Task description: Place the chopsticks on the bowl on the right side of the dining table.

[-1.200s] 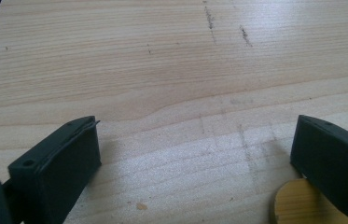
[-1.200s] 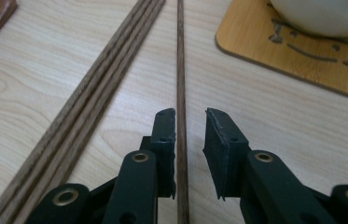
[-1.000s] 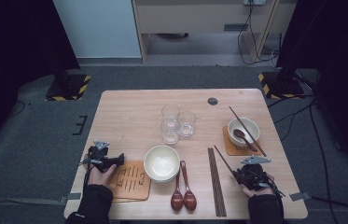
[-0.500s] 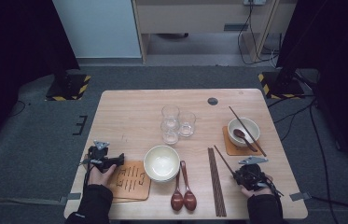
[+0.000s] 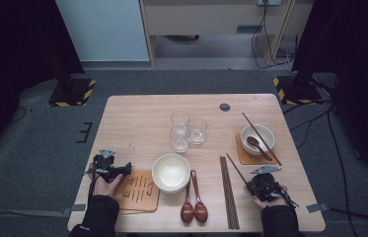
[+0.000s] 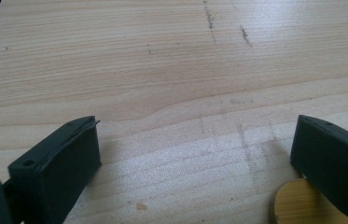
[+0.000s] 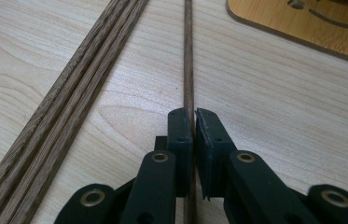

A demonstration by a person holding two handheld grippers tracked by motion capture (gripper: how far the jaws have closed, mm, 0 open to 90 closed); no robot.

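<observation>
My right gripper [image 7: 194, 122] lies low over the table, and its jaws have just been closing on a single dark chopstick [image 7: 189, 60] that runs straight away between them. The pads now press on it. In the high view this gripper [image 5: 248, 184] is at the front right, at the near end of that slanting chopstick [image 5: 236, 168]. My left gripper [image 5: 128, 169] rests at the front left, pointing right. Its jaws stand wide apart over bare wood [image 6: 195, 154], with nothing between them.
A bundle of chopsticks [image 5: 228, 192] lies left of the held one. Nearby are a cream bowl [image 5: 171, 172], two brown spoons [image 5: 194, 207], a wooden coaster [image 5: 139, 190], three glasses [image 5: 186, 129], and a second bowl [image 5: 257, 136] on its coaster with a spoon and chopstick.
</observation>
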